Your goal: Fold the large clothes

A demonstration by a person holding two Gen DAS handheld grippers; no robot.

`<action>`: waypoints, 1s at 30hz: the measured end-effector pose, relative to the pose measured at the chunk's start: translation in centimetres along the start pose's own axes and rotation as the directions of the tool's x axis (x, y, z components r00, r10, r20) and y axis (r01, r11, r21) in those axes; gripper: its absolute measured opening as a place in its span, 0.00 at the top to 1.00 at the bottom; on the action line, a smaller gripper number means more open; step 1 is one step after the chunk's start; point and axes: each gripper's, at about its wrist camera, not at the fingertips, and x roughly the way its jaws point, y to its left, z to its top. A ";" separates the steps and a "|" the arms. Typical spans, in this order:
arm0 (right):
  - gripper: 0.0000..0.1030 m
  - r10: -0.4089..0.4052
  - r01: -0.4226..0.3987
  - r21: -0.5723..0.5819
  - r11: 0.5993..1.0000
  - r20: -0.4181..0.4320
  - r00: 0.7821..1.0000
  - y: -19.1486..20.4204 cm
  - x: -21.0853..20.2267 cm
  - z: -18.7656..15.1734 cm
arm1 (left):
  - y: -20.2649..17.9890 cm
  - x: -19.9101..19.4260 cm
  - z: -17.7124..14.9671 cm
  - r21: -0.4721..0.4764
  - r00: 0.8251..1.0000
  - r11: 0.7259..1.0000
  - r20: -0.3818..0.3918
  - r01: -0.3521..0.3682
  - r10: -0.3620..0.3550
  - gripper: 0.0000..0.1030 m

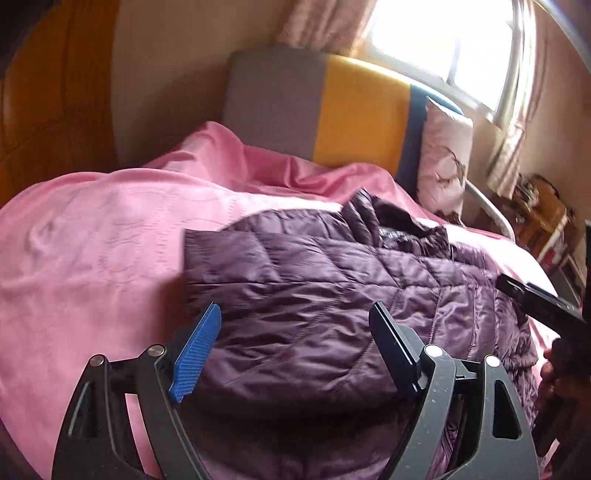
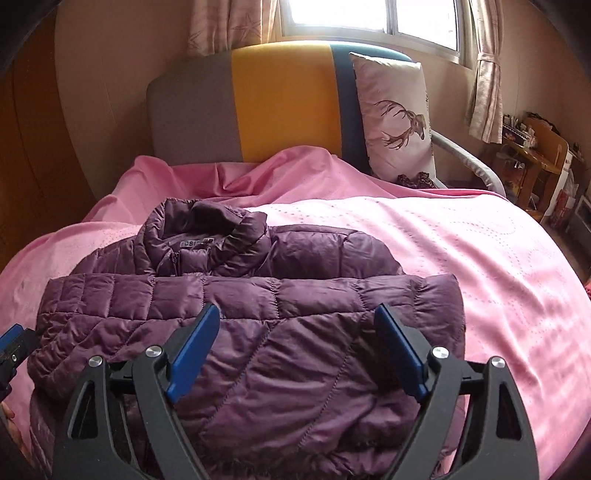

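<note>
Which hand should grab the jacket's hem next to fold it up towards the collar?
Right, probably. The right claw is open and centred over the jacket, collar straight ahead. The left claw sits off to one side.

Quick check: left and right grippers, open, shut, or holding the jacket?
Left gripper: jaws open, nothing held, above the purple jacket.
Right gripper: jaws open, nothing held, above the jacket.

I read both wrist cameras angled down along their fingers, close above the purple jacket (image 1: 332,295) (image 2: 258,314) on the pink bedspread (image 1: 92,240) (image 2: 480,258). Both face the headboard (image 1: 332,110) (image 2: 258,103) and window (image 1: 443,44) (image 2: 369,18); the left view looks from further left.
</note>
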 end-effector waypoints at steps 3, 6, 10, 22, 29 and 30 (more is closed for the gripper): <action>0.11 -0.028 0.028 -0.015 1.000 -0.050 0.998 0.0 3.0 -0.6 | -0.9 2.8 -0.5 0.038 0.998 0.999 -0.066 -0.015 0.017 0.21; 0.09 -0.022 0.021 -0.025 0.999 -0.057 0.998 -0.1 4.5 -1.9 | -0.6 4.5 -1.7 0.041 0.995 0.999 -0.103 -0.011 0.016 0.20; 0.09 -0.019 0.018 -0.023 1.000 -0.064 0.998 -0.1 5.8 -3.1 | -0.3 5.5 -2.3 0.033 0.994 0.999 -0.110 -0.010 0.014 0.19; 0.08 -0.040 0.037 -0.037 0.999 -0.079 0.996 0.0 7.4 -3.6 | -1.5 4.5 -1.7 0.061 0.993 0.995 -0.088 -0.077 0.082 0.19; 0.08 -0.043 0.041 -0.039 0.998 -0.071 0.997 0.2 7.1 -3.8 | -5.4 2.8 1.5 0.171 0.999 0.985 0.028 -0.039 0.034 0.19; 0.08 -0.043 0.041 -0.039 0.998 -0.070 0.997 0.3 7.0 -3.9 | -5.9 3.2 1.6 0.183 0.999 0.983 0.023 -0.032 0.028 0.19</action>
